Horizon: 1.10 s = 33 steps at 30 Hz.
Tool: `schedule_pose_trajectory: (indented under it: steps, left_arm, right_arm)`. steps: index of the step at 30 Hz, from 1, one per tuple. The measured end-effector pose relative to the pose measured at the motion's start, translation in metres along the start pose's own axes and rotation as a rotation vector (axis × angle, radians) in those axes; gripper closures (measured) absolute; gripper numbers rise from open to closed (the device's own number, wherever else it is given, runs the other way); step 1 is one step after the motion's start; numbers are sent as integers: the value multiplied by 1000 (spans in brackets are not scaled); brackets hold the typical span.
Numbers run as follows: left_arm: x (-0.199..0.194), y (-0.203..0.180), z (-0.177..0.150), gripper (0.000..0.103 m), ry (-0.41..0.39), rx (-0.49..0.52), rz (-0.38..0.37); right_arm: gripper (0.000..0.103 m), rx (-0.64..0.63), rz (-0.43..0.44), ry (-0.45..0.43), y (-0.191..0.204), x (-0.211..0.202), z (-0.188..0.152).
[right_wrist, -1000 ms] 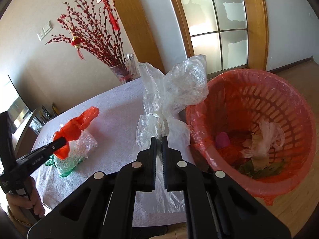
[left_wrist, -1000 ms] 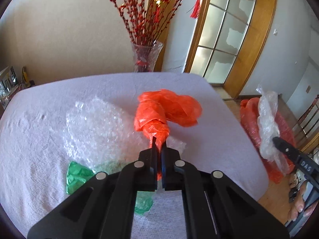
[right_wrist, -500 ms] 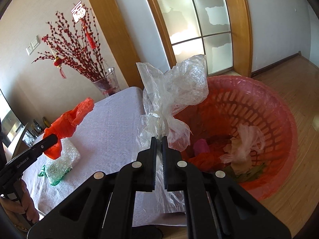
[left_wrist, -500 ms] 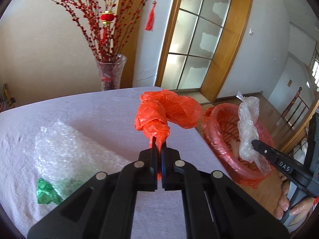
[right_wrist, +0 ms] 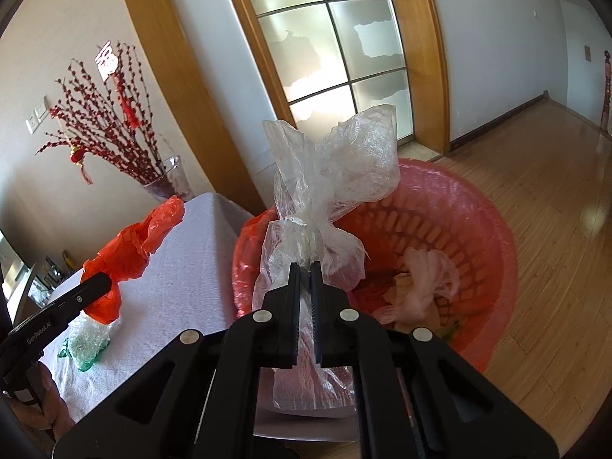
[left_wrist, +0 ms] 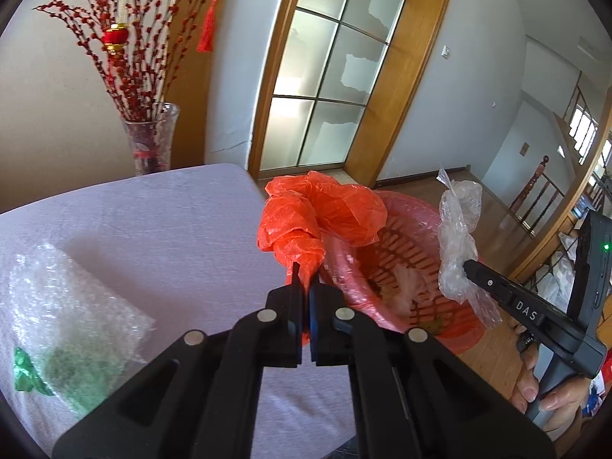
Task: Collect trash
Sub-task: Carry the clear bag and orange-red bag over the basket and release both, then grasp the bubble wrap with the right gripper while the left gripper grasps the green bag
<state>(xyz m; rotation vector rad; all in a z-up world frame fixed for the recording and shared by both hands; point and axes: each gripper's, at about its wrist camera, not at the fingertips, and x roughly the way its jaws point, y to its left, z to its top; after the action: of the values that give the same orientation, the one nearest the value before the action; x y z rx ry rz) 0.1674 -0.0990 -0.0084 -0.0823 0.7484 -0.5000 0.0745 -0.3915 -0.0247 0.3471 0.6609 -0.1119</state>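
My left gripper (left_wrist: 305, 273) is shut on a crumpled orange plastic bag (left_wrist: 321, 214), held in the air at the table's right edge beside the red trash basket (left_wrist: 413, 229). In the right wrist view that orange plastic bag (right_wrist: 134, 244) hangs over the tablecloth. My right gripper (right_wrist: 305, 267) is shut on a knotted clear plastic bag (right_wrist: 332, 179), held above the near rim of the red trash basket (right_wrist: 489, 229). From the left wrist view the clear plastic bag (left_wrist: 459, 229) and the right gripper (left_wrist: 468, 266) hover over the basket. Several pieces of trash lie inside the basket.
Bubble wrap (left_wrist: 65, 306) over a green plastic bag (left_wrist: 26, 375) lies on the white tablecloth (left_wrist: 153, 229). A glass vase (left_wrist: 149, 141) with red branches stands at the table's far edge. The basket sits on a wooden floor (right_wrist: 554, 191) in front of a glazed door (right_wrist: 336, 38).
Both grippers have swung to the right with their bags, from over the table toward the basket. The basket now fills more of both views; the bubble wrap has slid to the left.
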Motion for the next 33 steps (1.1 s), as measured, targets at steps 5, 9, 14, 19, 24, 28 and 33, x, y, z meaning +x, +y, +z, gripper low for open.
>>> schedule_pose_trajectory:
  steps: [5,9,14,19,24,28,33]
  left_arm:
    - [14,-21,2,99,11,14,-52]
    - [27,-44,3,99,18,37,-101]
    - [49,-70,8,99,38,61,-146]
    - [71,-89,7,98,66,65,-174]
    - [93,-93,7,71,105,47,-181]
    - [98,-85,3,70,121,37,-158]
    - [61,-55,-4,69,48,13,-85]
  right_arm:
    - [97,28,-37,-19,-20,-4,5]
    - [97,50,-61,-27,-35,-4,8]
    - [97,69,-80,-36,-51,-4,12]
    - [96,91,-79,-35,-64,0,17]
    - [69,122,-80,-35,-79,3,15]
    - [69,133,-91,-31,-86,1,10]
    - [69,33,-47,-22,-51,-2,9]
